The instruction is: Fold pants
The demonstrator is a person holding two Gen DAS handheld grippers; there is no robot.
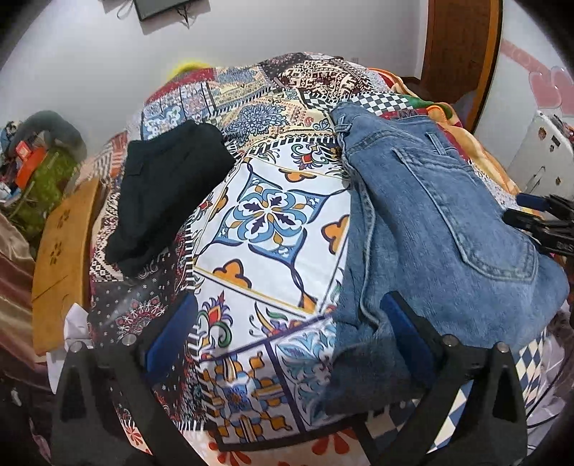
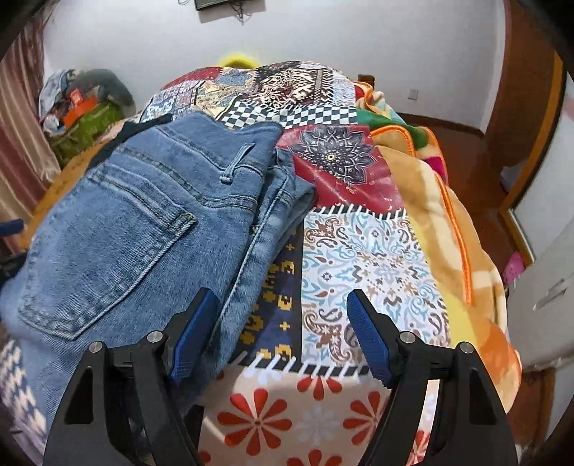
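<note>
Left gripper: the left gripper (image 1: 287,319) hangs over the bed with its blue pads spread wide and nothing between them; its right finger (image 1: 405,333) lies against the near edge of the jeans (image 1: 437,222)
Right gripper: the right gripper (image 2: 283,322) is likewise spread wide and holds nothing; its left finger (image 2: 195,322) sits over the denim edge, its right finger over bare bedspread
Jeans: blue denim, folded into a thick bundle with a back pocket (image 2: 107,251) and a belt loop facing up; they lie on the bedspread between the two grippers, at the right of the left wrist view and the left of the right wrist view
Black garment: a folded black garment (image 1: 168,190) lies on the bed, well apart from the jeans, across a patch of white floral tile print
Surface: a patchwork bedspread (image 1: 272,222) of checks, paisley and red flowers; an orange-edged blanket (image 2: 441,222) bunches along its right side
Room: white wall (image 2: 323,32), a wooden door frame (image 1: 462,53) at right, a heap of clutter (image 1: 36,165) in the far left corner
Hard to tell: whether either finger presses the denim or only overlaps it; the right gripper shows only as a dark shape at the right edge of the left wrist view; the dark item high on the wall is cut off
</note>
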